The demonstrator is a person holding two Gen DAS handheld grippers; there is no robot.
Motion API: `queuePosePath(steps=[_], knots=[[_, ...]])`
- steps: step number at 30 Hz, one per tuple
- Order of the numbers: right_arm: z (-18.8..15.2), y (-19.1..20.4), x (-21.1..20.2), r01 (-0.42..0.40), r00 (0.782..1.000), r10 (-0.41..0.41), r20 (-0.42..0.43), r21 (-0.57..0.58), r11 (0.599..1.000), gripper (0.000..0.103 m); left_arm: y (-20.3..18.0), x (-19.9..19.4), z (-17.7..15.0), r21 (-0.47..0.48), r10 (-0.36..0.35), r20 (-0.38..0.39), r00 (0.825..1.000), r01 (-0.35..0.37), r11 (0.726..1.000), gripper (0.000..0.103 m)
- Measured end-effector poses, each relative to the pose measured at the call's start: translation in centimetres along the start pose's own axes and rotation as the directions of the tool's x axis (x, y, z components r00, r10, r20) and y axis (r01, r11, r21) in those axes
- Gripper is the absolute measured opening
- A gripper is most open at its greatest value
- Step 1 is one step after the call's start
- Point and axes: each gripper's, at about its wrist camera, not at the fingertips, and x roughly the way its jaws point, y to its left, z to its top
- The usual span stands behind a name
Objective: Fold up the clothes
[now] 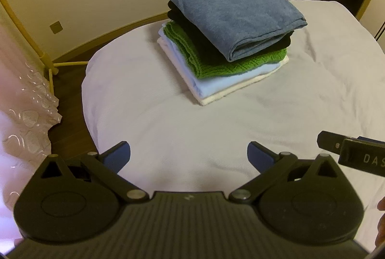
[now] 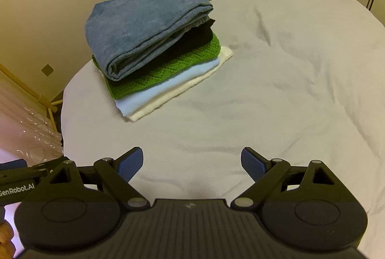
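Hovering, left gripper (image 1: 189, 154) and right gripper (image 2: 192, 162) spread wide, holding nothing. Folded stack (image 1: 226, 37) on bed (image 1: 312, 95), well ahead of fingertips, untouched. Judgement: folding looks complete; if straightening, approach stack edges low, square.

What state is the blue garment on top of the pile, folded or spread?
Folded. The blue garment shows a rolled fold edge with layers inside, lying squarely atop the stack; both grippers are open and clear of it.

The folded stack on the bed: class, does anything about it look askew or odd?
Slightly. The blue garment on top sits skewed and gapes open at its right end; layers below are stepped, not flush. Nothing spilled or damaged.
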Motion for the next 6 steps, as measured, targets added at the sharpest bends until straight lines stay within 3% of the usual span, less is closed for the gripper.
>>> queuePosePath(steps=[6], knots=[[0.26, 0.40, -0.41, -0.001, 1.000, 0.001, 0.014, 0.003, 1.000, 0.090, 0.25, -0.62, -0.04, -0.003, -0.002, 0.027, 1.000, 0.002, 1.000, 0.102]])
